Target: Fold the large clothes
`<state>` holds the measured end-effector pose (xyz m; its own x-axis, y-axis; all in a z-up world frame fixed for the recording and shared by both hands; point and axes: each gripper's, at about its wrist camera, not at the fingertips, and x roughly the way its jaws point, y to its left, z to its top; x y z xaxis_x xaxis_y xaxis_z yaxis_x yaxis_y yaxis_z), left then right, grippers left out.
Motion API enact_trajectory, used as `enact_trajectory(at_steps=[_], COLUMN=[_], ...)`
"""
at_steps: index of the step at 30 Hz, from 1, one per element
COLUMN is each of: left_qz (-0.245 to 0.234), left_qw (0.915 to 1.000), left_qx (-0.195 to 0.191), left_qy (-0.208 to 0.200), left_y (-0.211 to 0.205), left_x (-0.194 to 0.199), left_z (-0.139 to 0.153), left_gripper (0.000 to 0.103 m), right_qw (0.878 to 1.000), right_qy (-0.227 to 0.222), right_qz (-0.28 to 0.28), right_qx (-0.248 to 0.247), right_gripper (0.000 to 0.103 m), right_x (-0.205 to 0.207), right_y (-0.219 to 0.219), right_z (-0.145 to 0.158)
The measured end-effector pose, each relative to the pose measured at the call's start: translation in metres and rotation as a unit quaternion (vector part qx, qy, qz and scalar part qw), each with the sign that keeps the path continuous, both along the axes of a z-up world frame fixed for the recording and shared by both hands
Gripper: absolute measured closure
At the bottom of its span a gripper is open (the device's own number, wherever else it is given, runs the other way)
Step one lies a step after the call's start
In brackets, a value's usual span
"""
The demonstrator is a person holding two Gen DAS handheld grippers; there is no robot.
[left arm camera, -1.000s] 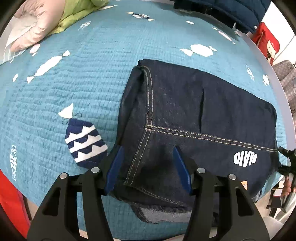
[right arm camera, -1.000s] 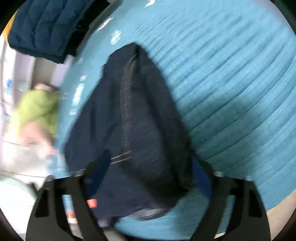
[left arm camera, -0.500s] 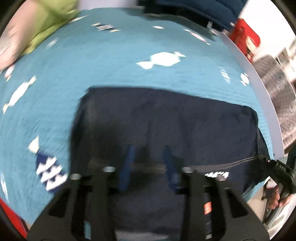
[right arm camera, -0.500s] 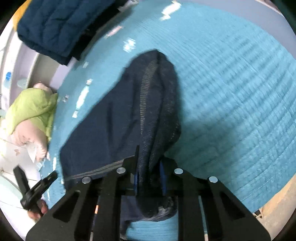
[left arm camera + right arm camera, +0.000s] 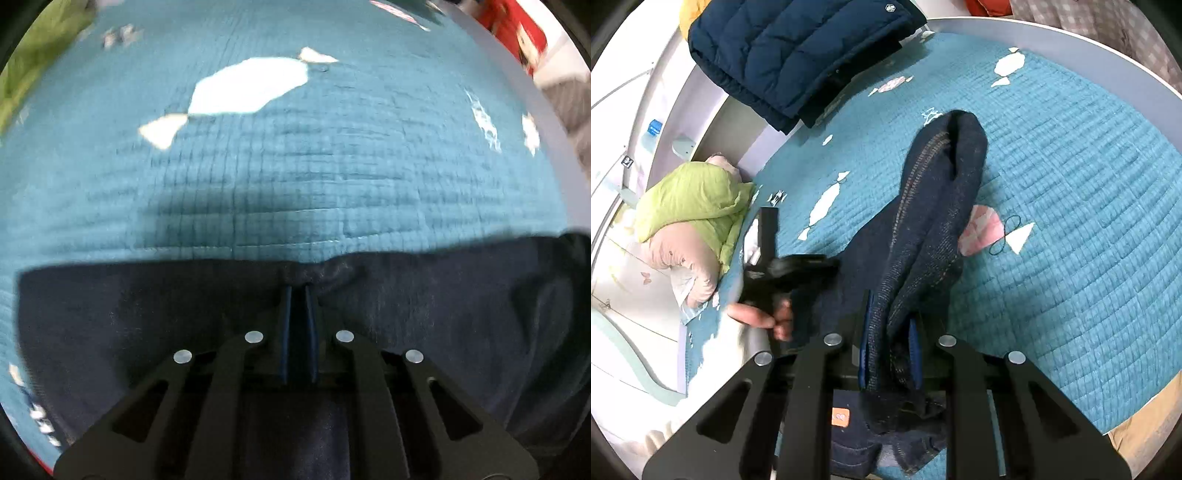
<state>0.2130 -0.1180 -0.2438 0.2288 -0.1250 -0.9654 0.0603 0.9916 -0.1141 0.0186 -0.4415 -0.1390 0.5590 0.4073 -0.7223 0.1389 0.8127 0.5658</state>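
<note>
The dark blue denim garment (image 5: 147, 314) fills the lower half of the left wrist view, its folded edge stretched across the teal quilt (image 5: 295, 177). My left gripper (image 5: 297, 295) is shut on that edge. In the right wrist view the denim (image 5: 934, 206) hangs raised as a thick folded band above the quilt (image 5: 1071, 221). My right gripper (image 5: 888, 332) is shut on its near end. The left gripper (image 5: 783, 266), with the hand holding it, shows at the left of the right wrist view, at the denim's other side.
A folded navy puffer jacket (image 5: 798, 51) lies at the far edge of the bed. A green and pink bundle (image 5: 690, 214) lies at the left. A red item (image 5: 517, 33) stands beyond the bed's white rim (image 5: 1089, 55). An orange tag (image 5: 840, 417) shows under the right gripper.
Both grippers have closed on the denim and lifted it. The left one has moved forward and carries the folded edge over the quilt. The right one holds its end raised.
</note>
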Motion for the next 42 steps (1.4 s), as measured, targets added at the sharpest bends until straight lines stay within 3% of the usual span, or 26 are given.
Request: enact_trajectory(at_steps=[2, 6, 10, 15, 26, 27, 28, 31, 33, 38, 42], left_qz=[-0.019, -0.020, -0.013, -0.019, -0.006, -0.008, -0.009, -0.010, -0.014, -0.021, -0.032], left_qw=[0.9997, 0.9993, 0.9997, 0.9994, 0.9996, 0.9995, 0.9995, 0.9997, 0.9999, 0.9993, 0.9970], left_qx=[0.016, -0.007, -0.001, 0.028, 0.015, 0.015, 0.016, 0.010, -0.006, -0.020, -0.040], left_qy=[0.002, 0.030, 0.021, -0.012, -0.024, -0.025, -0.026, -0.018, -0.001, 0.021, 0.057], left_y=[-0.008, -0.002, 0.002, -0.006, 0.001, 0.000, 0.000, 0.002, 0.006, 0.012, 0.018], left_x=[-0.007, -0.030, -0.038, -0.052, -0.074, -0.076, -0.078, -0.092, -0.103, -0.137, -0.166], left_z=[0.017, 0.037, 0.009, 0.023, 0.036, 0.036, 0.037, 0.040, 0.038, 0.031, 0.021], left_gripper=[0.094, 0.095, 0.095, 0.095, 0.096, 0.096, 0.096, 0.096, 0.096, 0.097, 0.098], right_qw=[1.000, 1.000, 1.000, 0.999, 0.997, 0.996, 0.995, 0.988, 0.986, 0.994, 0.993], right_qy=[0.011, 0.016, 0.028, 0.033, 0.064, 0.067, 0.077, 0.126, 0.139, 0.092, 0.087], right_qz=[-0.002, 0.005, -0.004, -0.001, 0.006, 0.010, 0.014, 0.010, 0.003, -0.001, 0.002], right_qx=[-0.003, -0.009, -0.012, -0.020, -0.047, -0.050, -0.060, -0.092, -0.094, -0.056, -0.084], right_gripper=[0.087, 0.086, 0.086, 0.086, 0.082, 0.080, 0.071, 0.034, 0.031, 0.010, 0.011], right_x=[0.004, 0.004, 0.009, 0.011, 0.020, 0.021, 0.024, 0.030, 0.030, 0.026, 0.025], right_y=[0.000, -0.002, -0.003, -0.002, -0.003, -0.003, -0.002, 0.000, -0.002, -0.008, 0.000], right_z=[-0.002, -0.002, -0.012, -0.015, -0.035, -0.037, -0.044, -0.069, -0.089, -0.099, -0.098])
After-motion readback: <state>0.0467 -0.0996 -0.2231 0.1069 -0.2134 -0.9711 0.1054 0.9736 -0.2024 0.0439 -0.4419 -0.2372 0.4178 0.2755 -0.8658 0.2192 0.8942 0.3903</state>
